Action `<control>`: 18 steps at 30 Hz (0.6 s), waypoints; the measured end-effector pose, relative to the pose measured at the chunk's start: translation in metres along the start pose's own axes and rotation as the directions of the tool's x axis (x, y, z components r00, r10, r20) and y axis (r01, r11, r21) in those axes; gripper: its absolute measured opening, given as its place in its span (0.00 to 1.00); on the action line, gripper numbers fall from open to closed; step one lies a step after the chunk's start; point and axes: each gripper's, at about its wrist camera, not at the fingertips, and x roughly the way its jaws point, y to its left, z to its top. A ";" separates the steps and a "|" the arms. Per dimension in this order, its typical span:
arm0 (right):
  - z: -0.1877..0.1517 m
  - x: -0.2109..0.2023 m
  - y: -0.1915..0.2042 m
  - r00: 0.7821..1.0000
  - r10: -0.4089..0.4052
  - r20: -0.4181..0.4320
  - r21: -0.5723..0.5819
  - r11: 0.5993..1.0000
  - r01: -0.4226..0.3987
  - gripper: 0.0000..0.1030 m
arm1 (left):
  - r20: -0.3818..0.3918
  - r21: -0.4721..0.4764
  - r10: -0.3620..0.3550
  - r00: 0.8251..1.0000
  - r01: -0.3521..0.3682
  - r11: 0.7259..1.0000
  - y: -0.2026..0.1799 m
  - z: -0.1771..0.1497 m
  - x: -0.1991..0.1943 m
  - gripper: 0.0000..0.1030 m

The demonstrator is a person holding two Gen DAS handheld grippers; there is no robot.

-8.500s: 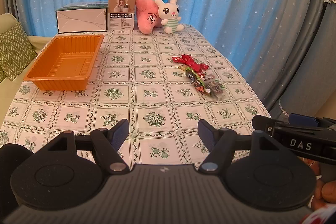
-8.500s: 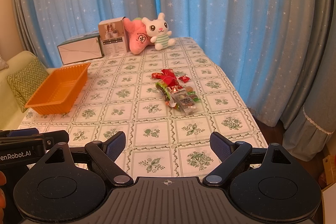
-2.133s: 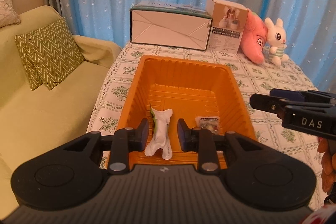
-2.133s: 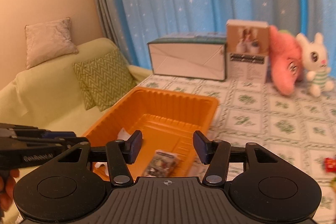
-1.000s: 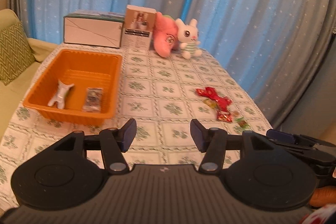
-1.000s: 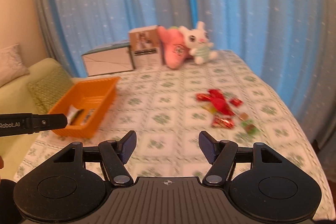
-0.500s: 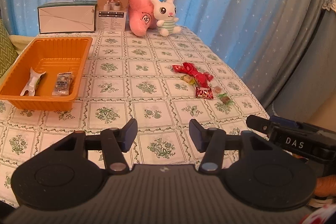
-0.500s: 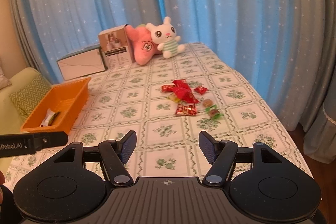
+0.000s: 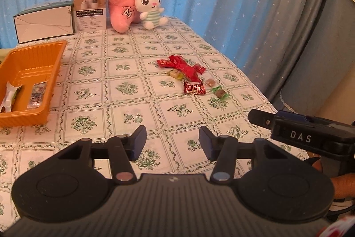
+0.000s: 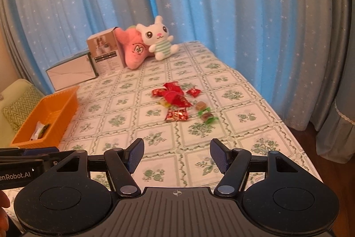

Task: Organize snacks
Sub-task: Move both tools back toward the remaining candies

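Note:
A small heap of red-wrapped snacks (image 9: 182, 67) (image 10: 172, 96) lies mid-table, with a flat red packet (image 9: 194, 88) (image 10: 176, 115) and a green-wrapped candy (image 9: 219, 92) (image 10: 207, 116) nearest to me. The orange tray (image 9: 56, 59) (image 10: 66, 103) at the left holds a white packet (image 9: 10, 94) and a clear packet (image 9: 37, 93). My left gripper (image 9: 172, 144) hovers over the near tablecloth; its jaws are closing with nothing between them. My right gripper (image 10: 177, 156) stands open and empty, also short of the snacks.
At the table's far end stand a white box (image 9: 44, 23), a brown carton (image 9: 89, 8), a pink plush (image 9: 121, 12) and a white bunny plush (image 9: 150, 7). Blue star curtains hang behind and to the right. A green sofa with a cushion (image 10: 20, 103) is left.
Both grippers have swung right from the tray toward the snack heap and sunk a little. The left jaws have narrowed slightly; the right ones are unchanged.

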 end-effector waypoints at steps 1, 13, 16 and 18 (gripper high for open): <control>0.000 0.001 -0.003 1.000 -0.005 0.001 0.003 1.000 0.005 0.64 | -0.003 0.008 0.001 1.000 0.000 1.000 -0.002 0.001 0.003 0.45; 0.015 0.035 -0.045 0.999 -0.046 -0.004 0.001 0.999 0.046 0.64 | 0.006 0.076 -0.014 1.000 0.014 0.997 -0.025 0.025 0.055 0.48; 0.021 0.050 -0.051 0.999 -0.034 -0.015 -0.011 0.999 0.034 0.64 | 0.018 0.089 -0.020 1.000 0.018 0.996 -0.025 0.031 0.073 0.50; 0.025 0.061 -0.052 0.999 -0.029 -0.023 -0.026 0.999 0.029 0.64 | 0.017 0.104 -0.015 1.000 0.013 0.995 -0.025 0.036 0.086 0.53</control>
